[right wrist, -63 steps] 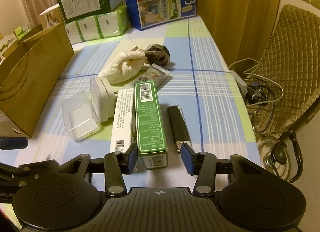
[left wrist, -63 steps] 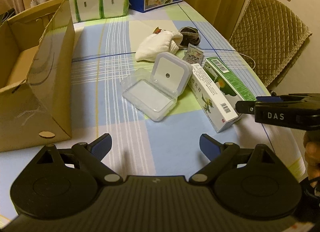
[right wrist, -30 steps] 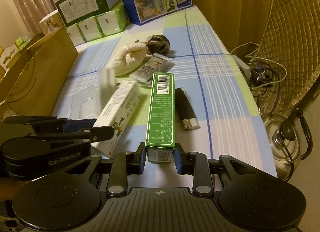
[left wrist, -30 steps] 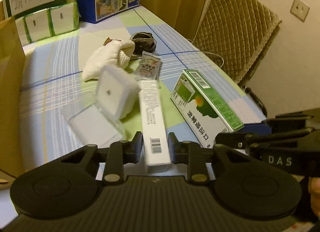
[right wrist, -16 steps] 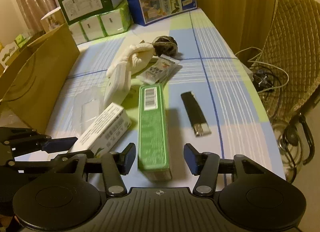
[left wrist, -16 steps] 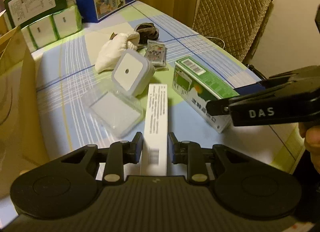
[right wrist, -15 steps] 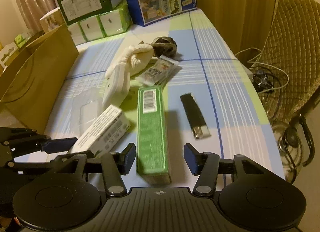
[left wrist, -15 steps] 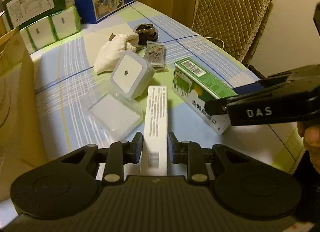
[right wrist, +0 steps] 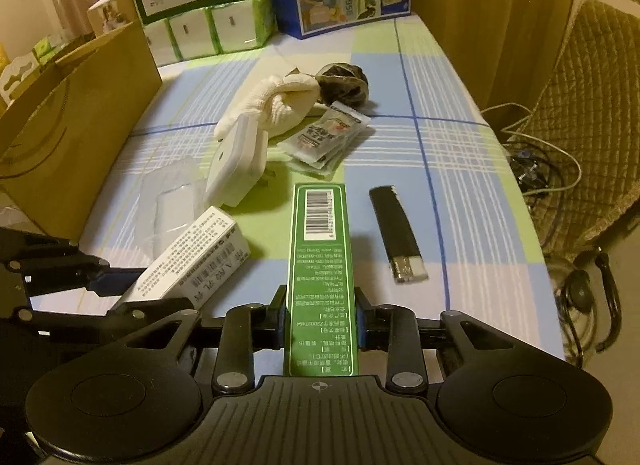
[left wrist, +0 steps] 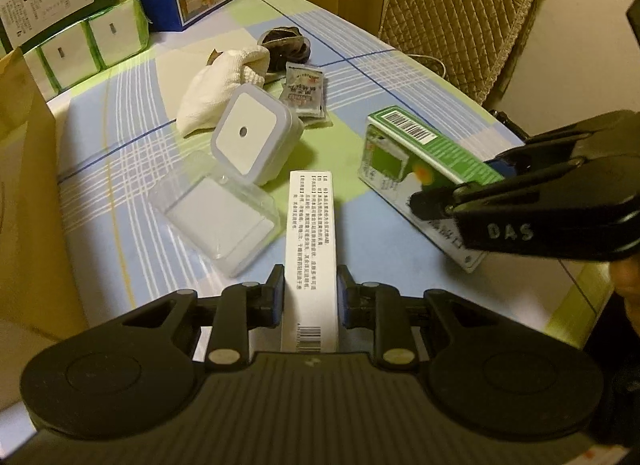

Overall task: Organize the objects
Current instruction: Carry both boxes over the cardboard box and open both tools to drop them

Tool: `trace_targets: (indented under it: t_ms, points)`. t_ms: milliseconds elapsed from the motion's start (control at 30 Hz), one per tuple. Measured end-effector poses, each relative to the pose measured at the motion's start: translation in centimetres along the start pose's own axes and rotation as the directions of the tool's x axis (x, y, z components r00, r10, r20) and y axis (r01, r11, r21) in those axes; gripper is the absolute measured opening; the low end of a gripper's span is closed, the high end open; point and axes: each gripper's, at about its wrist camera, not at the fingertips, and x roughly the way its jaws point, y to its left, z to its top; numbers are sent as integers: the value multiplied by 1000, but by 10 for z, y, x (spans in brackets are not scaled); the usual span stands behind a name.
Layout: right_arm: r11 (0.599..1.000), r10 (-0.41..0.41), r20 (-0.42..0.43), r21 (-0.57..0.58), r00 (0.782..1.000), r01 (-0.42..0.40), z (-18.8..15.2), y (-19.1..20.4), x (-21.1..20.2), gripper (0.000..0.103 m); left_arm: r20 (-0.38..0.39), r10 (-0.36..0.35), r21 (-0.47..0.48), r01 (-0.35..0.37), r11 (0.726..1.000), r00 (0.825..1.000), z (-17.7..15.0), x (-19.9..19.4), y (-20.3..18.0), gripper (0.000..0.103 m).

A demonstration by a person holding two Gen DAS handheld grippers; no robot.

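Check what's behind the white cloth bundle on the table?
A dark crumpled object sits right behind the cloth bundle, touching it. Its near side is covered by the cloth, so what it is can't be told. Farther back: tissue packs.

Smooth printed card on white carton (left wrist: 310,257) and green carton (right wrist: 320,265), clear glossy plastic on case (left wrist: 218,217), rough knit cloth on cream bundle (right wrist: 276,105), matt brown cardboard on box (right wrist: 80,105) upper left, crinkled glossy sachet (right wrist: 326,137).
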Motion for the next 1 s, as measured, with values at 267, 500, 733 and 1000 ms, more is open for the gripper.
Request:
trace_targets:
  t_ms: [267,500,733,1000]
  points:
    - [1000,-5,17,24,1000,4,-10,7,-29,27,18,-33,-43,34,999,999,-11,-23,-4,21]
    - [1000,-5,54,1,999,5,-5,20,-49,27,51,-17,-66,20,998,999,-9,-48,2,21]
    - [999,12,109,-33,994,-9,11,36,-71,27,94,0,-83,8,997,996,-3,-80,14,21]
    - [991,84,256,-126,963,-53,66,83,-113,27,196,71,-112,-50,993,978,26,-144,52,21]
